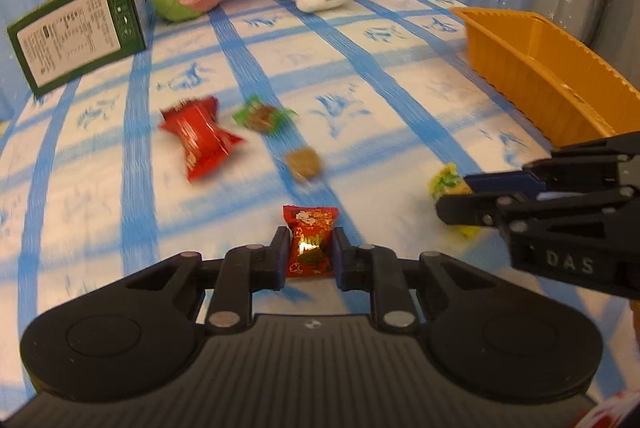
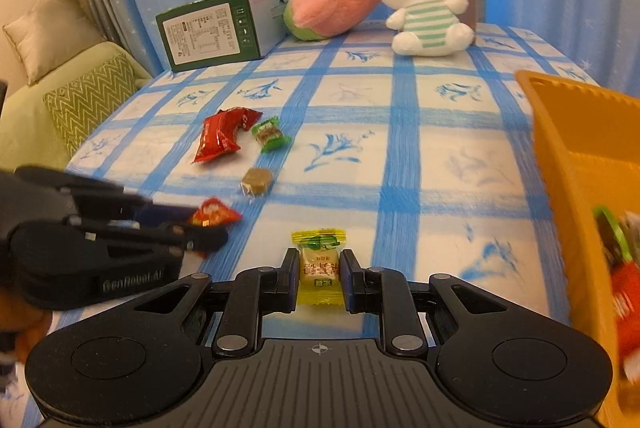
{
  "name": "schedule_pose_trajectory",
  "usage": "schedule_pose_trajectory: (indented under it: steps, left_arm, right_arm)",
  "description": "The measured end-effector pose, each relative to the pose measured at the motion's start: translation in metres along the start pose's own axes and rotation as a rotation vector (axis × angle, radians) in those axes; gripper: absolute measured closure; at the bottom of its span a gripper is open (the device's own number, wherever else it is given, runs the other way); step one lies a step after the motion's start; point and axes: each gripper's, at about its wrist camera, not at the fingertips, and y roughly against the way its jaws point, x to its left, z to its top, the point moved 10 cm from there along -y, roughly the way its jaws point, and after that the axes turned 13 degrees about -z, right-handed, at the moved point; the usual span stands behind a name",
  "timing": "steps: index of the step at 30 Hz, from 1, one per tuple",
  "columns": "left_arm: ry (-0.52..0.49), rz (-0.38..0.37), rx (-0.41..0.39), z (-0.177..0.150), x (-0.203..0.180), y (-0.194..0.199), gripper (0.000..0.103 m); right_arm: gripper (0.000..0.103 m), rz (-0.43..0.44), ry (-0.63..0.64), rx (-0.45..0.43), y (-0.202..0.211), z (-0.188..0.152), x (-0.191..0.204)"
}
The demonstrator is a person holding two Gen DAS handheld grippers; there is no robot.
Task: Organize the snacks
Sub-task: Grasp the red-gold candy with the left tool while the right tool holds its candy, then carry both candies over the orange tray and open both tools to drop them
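Observation:
My left gripper (image 1: 310, 252) is shut on a small red candy (image 1: 311, 240) with gold print, held over the blue-checked tablecloth. My right gripper (image 2: 319, 270) is shut on a yellow-wrapped candy (image 2: 319, 268). Each gripper shows in the other view: the right one (image 1: 452, 198) with its yellow candy (image 1: 446, 182), the left one (image 2: 200, 228) with its red candy (image 2: 214, 214). On the cloth lie a larger red snack packet (image 2: 222, 140), a green-wrapped candy (image 2: 269, 134) and a brown clear-wrapped candy (image 2: 256, 181). An orange basket (image 2: 568, 148) at the right holds several snacks.
A green box (image 2: 208, 32) lies at the back left. A pink plush (image 2: 332, 4) and a white rabbit plush (image 2: 426, 0) sit at the back, with a box behind them. A sofa with cushions (image 2: 80, 100) stands left of the table. The orange basket (image 1: 540, 68) stands close to the right gripper.

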Motion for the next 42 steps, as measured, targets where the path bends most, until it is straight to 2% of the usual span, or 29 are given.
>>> schedule_pose_trajectory:
  steps: [8,19,24,36,42]
  left_arm:
    - [0.056,0.024,-0.035,-0.031,-0.037,0.02,0.083]
    - [0.025,0.057,-0.055,-0.029,-0.04,0.017,0.084]
    - [0.047,0.072,-0.088,-0.029,-0.044,0.026,0.085]
    - [0.157,0.055,-0.156,-0.031,-0.095,0.075,0.085]
    - [0.165,0.05,-0.16,-0.032,-0.125,0.1,0.085]
  right_arm:
    - [0.082,-0.029,-0.048,0.025,0.034,-0.03,-0.02]
    - [0.082,-0.032,-0.018,0.027,0.038,-0.038,-0.015]
    - [0.082,-0.036,-0.017,0.002,0.049,-0.035,-0.015]
    - [0.082,-0.08,-0.07,-0.044,0.113,-0.043,-0.042]
    - [0.082,-0.091,-0.105,-0.076,0.15,-0.044,-0.054]
